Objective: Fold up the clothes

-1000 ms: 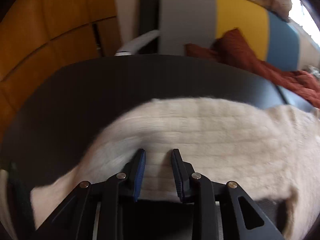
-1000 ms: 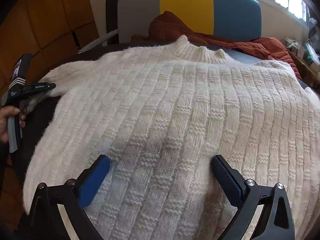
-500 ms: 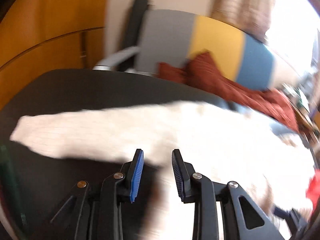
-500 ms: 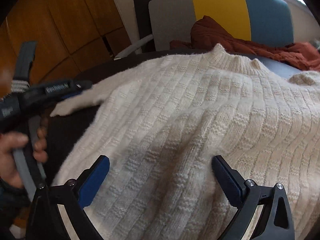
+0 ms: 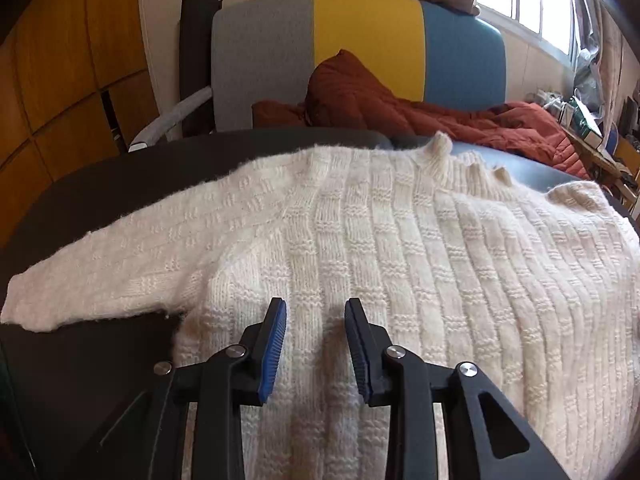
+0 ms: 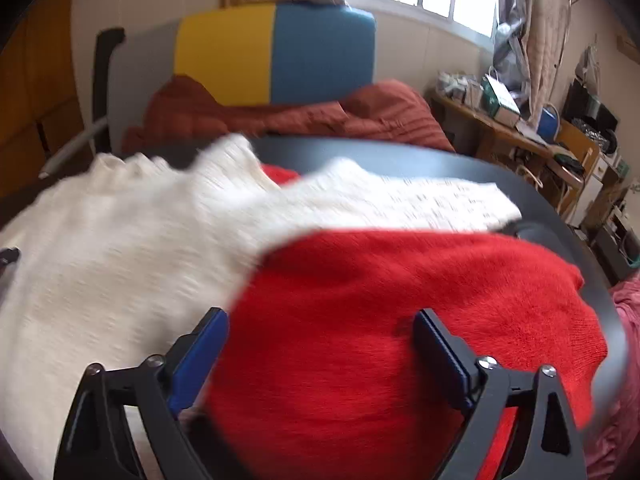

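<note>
No legible txt or labels.

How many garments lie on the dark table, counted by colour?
Cream white: 1, the knitted sweater
Bright red: 1, the red garment partly under the sweater
Total: 2

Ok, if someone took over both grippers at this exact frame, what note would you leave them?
Left gripper: jaws partly open, empty, over the cream sweater near its left armpit.
Right gripper: wide open, empty, over a red sweater.
Cream sweater lies spread flat on the dark table, left sleeve stretched outward; its right sleeve lies beyond the red sweater, and whether they overlap is too blurred to tell.
Done: no fold visible.
Left: fold both sleeves in, then the body; red sweater next.
</note>
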`<state>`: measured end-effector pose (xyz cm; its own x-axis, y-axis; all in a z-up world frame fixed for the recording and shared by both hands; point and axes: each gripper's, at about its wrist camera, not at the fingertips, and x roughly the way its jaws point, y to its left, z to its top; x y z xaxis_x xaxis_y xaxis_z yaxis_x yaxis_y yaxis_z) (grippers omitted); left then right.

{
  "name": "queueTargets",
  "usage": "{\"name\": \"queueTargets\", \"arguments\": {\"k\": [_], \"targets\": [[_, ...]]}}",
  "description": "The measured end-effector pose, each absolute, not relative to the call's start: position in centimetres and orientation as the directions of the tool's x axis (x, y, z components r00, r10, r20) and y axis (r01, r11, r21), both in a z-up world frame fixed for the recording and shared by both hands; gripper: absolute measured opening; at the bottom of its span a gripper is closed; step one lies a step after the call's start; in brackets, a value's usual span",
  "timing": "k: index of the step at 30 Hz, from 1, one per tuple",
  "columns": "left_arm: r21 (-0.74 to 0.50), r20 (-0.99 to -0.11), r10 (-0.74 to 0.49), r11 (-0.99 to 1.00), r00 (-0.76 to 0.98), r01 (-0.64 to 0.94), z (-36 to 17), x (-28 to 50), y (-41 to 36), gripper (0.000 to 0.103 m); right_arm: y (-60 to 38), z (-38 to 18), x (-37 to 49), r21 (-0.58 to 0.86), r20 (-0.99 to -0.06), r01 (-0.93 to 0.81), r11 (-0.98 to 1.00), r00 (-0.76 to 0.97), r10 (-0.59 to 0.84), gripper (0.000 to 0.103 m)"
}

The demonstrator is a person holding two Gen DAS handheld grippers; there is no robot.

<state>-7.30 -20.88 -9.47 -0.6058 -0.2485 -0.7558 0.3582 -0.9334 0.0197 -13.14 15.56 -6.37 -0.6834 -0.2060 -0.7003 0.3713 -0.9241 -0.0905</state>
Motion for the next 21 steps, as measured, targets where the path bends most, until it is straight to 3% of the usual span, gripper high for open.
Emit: {"name": "queueTargets", "arguments": {"k": [6,12,21], "targets": [[-0.032,-0.771,-0.214,-0.928,-0.600,0.372,-10.7,-7.1,-22.4,0.042,17.8,-9.4,-16.0,-0.276,-0.715,0.320,-0.907,-0.699,-0.029,0.100],[-0.005,-0.771,-0.241,-0.924,-0.590,0.383,-11.0,-6.3,-22.6,0.043,22.3,-9.8,-17.1,-0.275,-0.722,0.270,-0.923,-0.691,0.013,0.100],[0.022,-0.775,-0.288,-0.902,-0.563,0.430,-11.3,-3.8,-23.9,0.043,32.3,-9.5,-20.4,-0.259,-0.727,0.039,-0.965,-0.666,0.168,0.101]]}}
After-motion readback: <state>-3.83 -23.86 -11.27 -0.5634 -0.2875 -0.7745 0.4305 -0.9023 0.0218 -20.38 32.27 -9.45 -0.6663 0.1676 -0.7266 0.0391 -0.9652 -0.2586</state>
